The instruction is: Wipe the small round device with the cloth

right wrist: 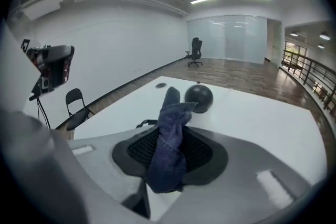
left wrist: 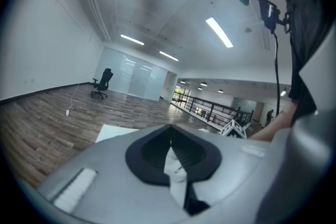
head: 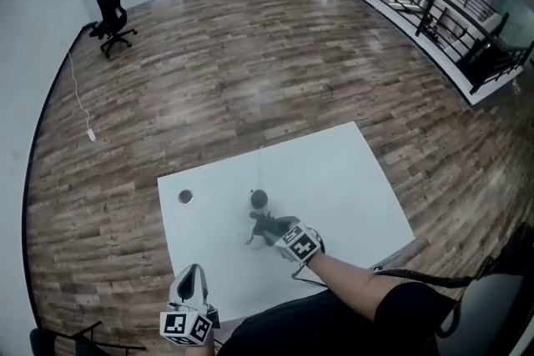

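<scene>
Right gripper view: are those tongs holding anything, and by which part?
Yes: the right tongs pinch a dark blue cloth along its lower part; its top pokes out free.

left gripper: grey shell, black ribbed pads, is carrying a black-and-white marker cube.
right gripper: is showing the same build.
clothing: is wearing a black short sleeve.

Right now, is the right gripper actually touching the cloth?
Touching. In the right gripper view, the right gripper has its jaws closed on the blue cloth, which sticks up from between them.
</scene>
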A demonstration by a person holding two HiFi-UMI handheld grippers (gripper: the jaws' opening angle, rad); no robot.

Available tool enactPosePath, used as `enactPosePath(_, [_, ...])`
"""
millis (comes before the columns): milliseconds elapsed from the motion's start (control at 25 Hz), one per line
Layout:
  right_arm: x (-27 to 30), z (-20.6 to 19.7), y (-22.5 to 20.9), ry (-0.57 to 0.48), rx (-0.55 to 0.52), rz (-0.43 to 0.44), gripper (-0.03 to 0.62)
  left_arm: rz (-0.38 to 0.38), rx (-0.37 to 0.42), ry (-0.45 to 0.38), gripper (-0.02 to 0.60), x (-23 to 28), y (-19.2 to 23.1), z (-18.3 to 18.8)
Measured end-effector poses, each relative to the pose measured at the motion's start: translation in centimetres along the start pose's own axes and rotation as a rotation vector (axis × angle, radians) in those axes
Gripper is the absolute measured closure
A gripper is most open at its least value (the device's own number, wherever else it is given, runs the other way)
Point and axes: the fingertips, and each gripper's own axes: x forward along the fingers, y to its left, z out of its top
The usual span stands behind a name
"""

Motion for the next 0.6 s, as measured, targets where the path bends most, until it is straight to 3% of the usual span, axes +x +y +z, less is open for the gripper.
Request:
enactPosePath(160, [-1.9, -5.1, -1.4, 0.061, 0.118, 0.001, 0.467, -0.040, 0.036, -0.022, 0.575, 2.1, -2.5, 0.9])
enactPosePath(400, [-5.7, -14.5, -4.6, 0.103, 0.605, -0.043, 0.467, -0.106, 0.064, 0.005, 0.575, 5.4, -7.1, 0.7])
enactPosePath(600, [-6.8, -19.0, -5.7, 0.160, 0.657, -0.066, 0.466, -0.150, 0.095, 0.029, 0.575, 6.6, -10.1, -0.2])
